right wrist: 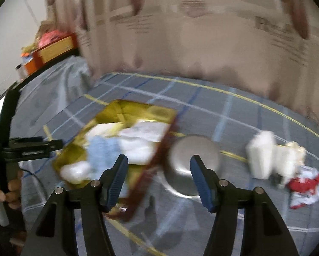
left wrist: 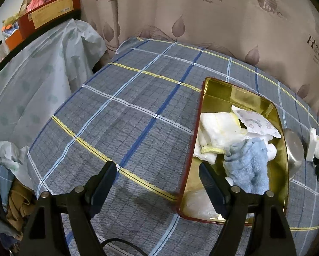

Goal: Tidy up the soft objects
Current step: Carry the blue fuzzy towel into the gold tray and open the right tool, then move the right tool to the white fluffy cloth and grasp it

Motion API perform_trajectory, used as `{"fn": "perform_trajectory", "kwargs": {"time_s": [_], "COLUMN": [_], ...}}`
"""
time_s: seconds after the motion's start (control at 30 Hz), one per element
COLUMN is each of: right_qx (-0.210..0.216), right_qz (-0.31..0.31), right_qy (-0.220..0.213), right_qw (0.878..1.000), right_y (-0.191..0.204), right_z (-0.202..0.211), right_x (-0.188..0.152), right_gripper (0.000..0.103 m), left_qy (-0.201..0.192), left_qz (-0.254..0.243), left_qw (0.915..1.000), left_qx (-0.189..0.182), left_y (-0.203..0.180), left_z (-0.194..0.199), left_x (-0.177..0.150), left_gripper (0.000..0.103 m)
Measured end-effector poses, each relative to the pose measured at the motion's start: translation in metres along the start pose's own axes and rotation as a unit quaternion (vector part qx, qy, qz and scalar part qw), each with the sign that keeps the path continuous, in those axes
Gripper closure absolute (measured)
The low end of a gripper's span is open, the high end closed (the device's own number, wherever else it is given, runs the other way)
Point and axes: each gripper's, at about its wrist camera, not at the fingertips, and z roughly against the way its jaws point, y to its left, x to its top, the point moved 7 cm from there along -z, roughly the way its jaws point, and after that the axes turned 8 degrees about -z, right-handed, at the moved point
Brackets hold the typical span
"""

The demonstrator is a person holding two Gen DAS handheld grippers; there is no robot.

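A gold tin tray (left wrist: 223, 93) with a red rim lies on the plaid cloth and holds white cloths (left wrist: 219, 128), a printed white packet (left wrist: 257, 121) and a light blue towel (left wrist: 247, 166). My left gripper (left wrist: 157, 175) is open over the cloth by the tray's near left corner, its right finger over the tray's corner, nothing between the fingers. The right wrist view is blurred. My right gripper (right wrist: 157, 168) stands open and empty above the tray's (right wrist: 121, 111) right rim and a metal bowl (right wrist: 193, 155). White soft pieces (right wrist: 264, 153) and a red-and-white cloth (right wrist: 306, 187) lie to the right.
The metal bowl (left wrist: 293, 149) sits just right of the tray, white foam pieces (left wrist: 315, 145) beyond it. A curtain (left wrist: 202, 21) hangs behind the table. A pale plastic sheet (left wrist: 42, 81) and boxes (left wrist: 48, 15) are at the left. A hand (right wrist: 10, 192) holds the left gripper's handle.
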Motion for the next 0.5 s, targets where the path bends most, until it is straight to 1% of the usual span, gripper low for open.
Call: {"fn": "perform_trajectory", "kwargs": {"time_s": [0.17,0.33,0.4,0.5], "right_qx": [-0.055,-0.113,-0.128,-0.139], "right_qz": [-0.046,-0.094,-0.107,-0.131], "right_qy": [-0.009,-0.010,-0.009,-0.002], "right_qw": [0.997,0.989,0.986,0.982], "right_y": [-0.068,-0.139,-0.159,-0.185], "right_z": [0.014,0.019,0.019,0.014], "right_x": [0.004,0.002,0.000,-0.004], "right_gripper": [0.045,0.045,0.045,0.045], "left_qy": [-0.003,-0.012,-0.018,-0.026], "left_qz": [-0.006,-0.024,-0.036,-0.051], "left_qw": [1.0000,0.9996,0.9992,0.9984], "left_qx": [0.003,0.000,-0.002,-0.005], "left_y": [-0.003,-0.013,-0.019,-0.026], "left_z": [0.001,0.003,0.005,0.007], "left_x": [0.000,0.001,0.001,0.002], "left_gripper": [0.021,0.021,0.021,0.021]}}
